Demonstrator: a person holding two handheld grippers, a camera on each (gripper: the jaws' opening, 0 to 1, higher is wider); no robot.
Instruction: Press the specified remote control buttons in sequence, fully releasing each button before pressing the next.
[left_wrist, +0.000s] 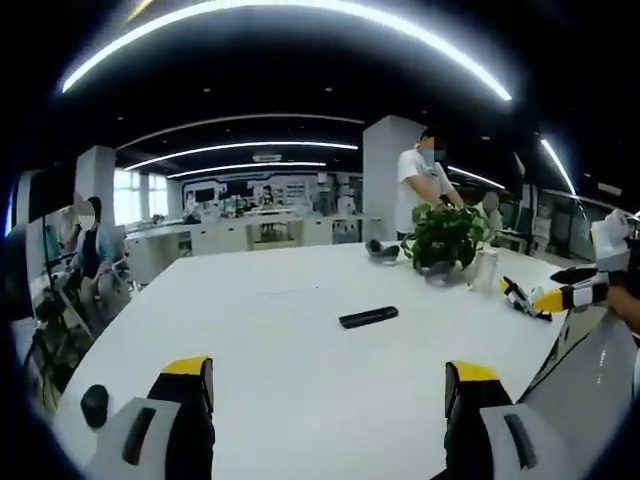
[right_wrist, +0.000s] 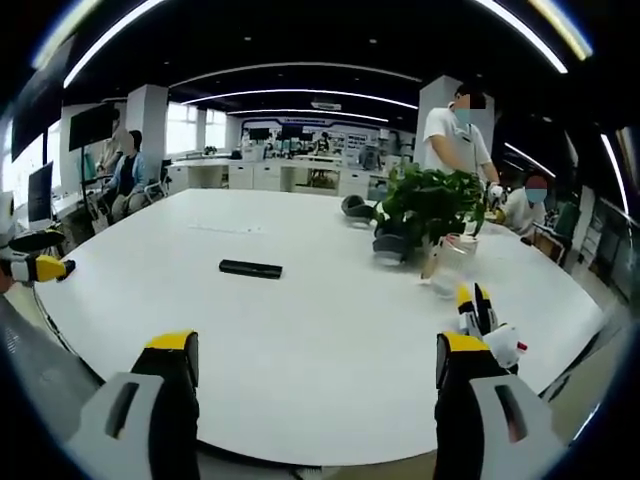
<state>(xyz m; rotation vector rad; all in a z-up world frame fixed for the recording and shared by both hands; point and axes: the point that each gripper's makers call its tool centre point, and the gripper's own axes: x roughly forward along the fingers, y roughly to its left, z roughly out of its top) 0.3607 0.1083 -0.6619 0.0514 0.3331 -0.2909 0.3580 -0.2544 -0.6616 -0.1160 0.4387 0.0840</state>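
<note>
Approach step: both tools (left_wrist: 330, 400) (right_wrist: 315, 395) gape wide and empty; next, reach the remote (left_wrist: 368, 317) lying mid-bench (left_wrist: 300, 380).

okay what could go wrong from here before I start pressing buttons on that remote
The black remote lies flat and loose on the smooth white table, so a push from a hand-held gripper could slide it rather than press a button. Both hand-held grippers, left and right, are open and well short of it, and its buttons are too small to make out.
</note>
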